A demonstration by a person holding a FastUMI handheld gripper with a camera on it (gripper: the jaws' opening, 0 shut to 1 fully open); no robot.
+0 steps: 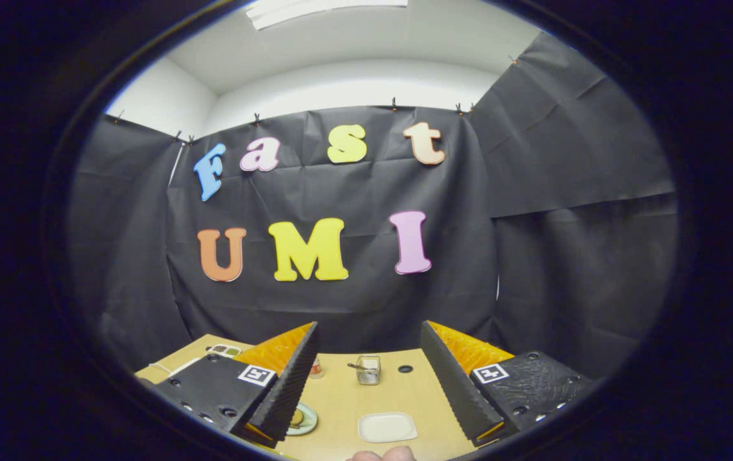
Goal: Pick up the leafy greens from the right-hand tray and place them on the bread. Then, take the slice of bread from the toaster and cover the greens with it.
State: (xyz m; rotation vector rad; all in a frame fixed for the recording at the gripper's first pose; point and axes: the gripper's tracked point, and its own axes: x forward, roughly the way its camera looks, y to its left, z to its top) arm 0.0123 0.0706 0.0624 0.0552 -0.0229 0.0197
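Gripper view, claw (pixel 366 378) spread wide above bare wooden table (pixel 398 390), holding nothing, metal toaster (pixel 369 369) beyond between ridged fingers, empty white square tray (pixel 387 427) nearer, round plate (pixel 303 419) beside left finger.

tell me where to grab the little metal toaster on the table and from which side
Probably by its two upright side walls, coming in level from the near side. The toaster stands upright and narrow on the table, beyond the open gripper, whose fingers are spread wider than it. A small bar sticks out on its left, so avoid that. Finer detail is too small to tell.
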